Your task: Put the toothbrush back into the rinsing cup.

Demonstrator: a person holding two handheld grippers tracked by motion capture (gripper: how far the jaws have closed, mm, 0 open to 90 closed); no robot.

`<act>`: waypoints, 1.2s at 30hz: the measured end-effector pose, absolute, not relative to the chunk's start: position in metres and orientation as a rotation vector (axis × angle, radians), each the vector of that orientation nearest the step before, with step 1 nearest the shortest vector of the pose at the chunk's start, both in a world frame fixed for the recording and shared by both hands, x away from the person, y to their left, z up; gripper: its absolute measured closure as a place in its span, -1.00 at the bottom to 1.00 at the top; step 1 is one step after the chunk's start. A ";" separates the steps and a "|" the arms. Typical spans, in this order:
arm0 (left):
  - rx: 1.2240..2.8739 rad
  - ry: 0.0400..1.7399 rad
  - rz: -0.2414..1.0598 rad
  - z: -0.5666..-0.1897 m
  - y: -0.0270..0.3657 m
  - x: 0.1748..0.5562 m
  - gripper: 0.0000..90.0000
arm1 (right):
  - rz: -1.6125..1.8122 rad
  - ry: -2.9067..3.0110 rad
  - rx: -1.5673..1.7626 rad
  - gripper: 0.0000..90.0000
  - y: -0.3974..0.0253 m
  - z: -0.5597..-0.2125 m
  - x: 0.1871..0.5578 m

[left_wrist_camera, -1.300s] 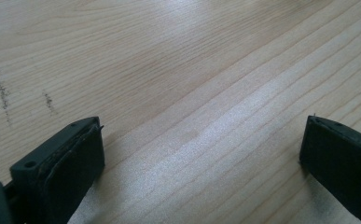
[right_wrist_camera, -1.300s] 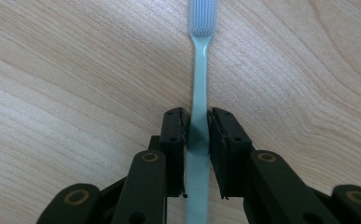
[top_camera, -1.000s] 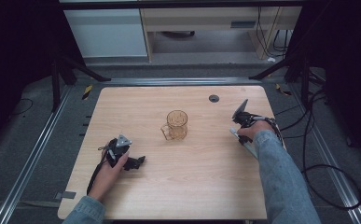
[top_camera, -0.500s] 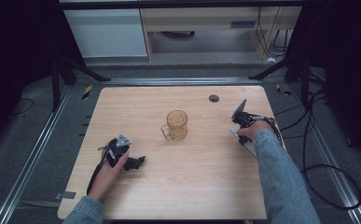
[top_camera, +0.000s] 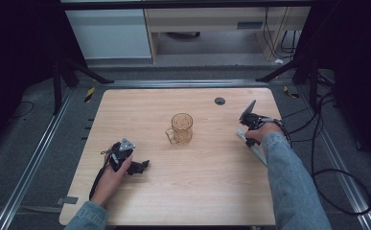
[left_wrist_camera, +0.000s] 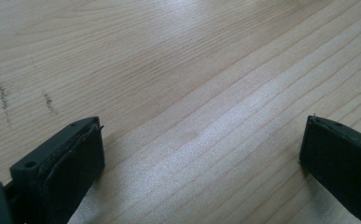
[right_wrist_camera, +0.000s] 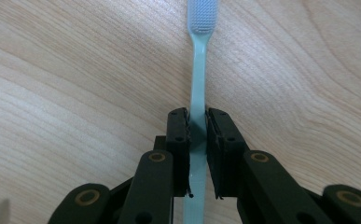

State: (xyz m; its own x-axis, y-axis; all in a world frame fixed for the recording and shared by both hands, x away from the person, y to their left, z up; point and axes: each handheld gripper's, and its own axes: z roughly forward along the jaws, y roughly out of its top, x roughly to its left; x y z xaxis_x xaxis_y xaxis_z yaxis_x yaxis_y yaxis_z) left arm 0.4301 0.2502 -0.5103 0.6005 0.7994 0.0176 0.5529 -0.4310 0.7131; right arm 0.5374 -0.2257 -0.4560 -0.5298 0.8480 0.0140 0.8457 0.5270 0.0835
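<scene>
Right gripper view: the right gripper (right_wrist_camera: 197, 122) has its two black jaws pressed onto the handle of a pale blue-green plastic toothbrush (right_wrist_camera: 197, 70), whose white bristled head reaches the top centre of the frame and whose handle runs down between the jaws to the bottom edge. The brush looks to lie flat on, or just above, the light wooden table (right_wrist_camera: 66, 70); which of the two cannot be told.

From the high view, the same gripper (top_camera: 248, 125) sits at the right of centre, near the table's right edge, with the toothbrush (top_camera: 255, 149) slanting toward the lower right under the person's denim-sleeved forearm. A clear amber ribbed glass mug with a handle (top_camera: 180, 128) stands upright at mid-frame, well apart from both tools. The left gripper (top_camera: 137, 167) rests at the lower left of the table; in the left gripper view its jaws stand wide apart over bare wood, holding nothing.

The step in hand appears to be the pick-up: the grip on the brush is made, the lift not yet done. A likely next move is to raise the brush, carry it left toward the mug and tip it upright so it drops in through the rim, which calls for a firm pinch so the slim handle does not swivel.
</scene>
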 end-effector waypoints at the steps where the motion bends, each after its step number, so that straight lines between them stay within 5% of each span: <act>1: 2.149 1.063 0.468 -0.510 0.250 0.430 -1.00 | 0.130 2.715 1.513 0.77 -0.226 -0.454 0.537; 36: 2.148 1.064 0.468 -0.510 0.250 0.430 -1.00 | 0.462 2.667 1.390 0.77 -0.205 -0.405 0.522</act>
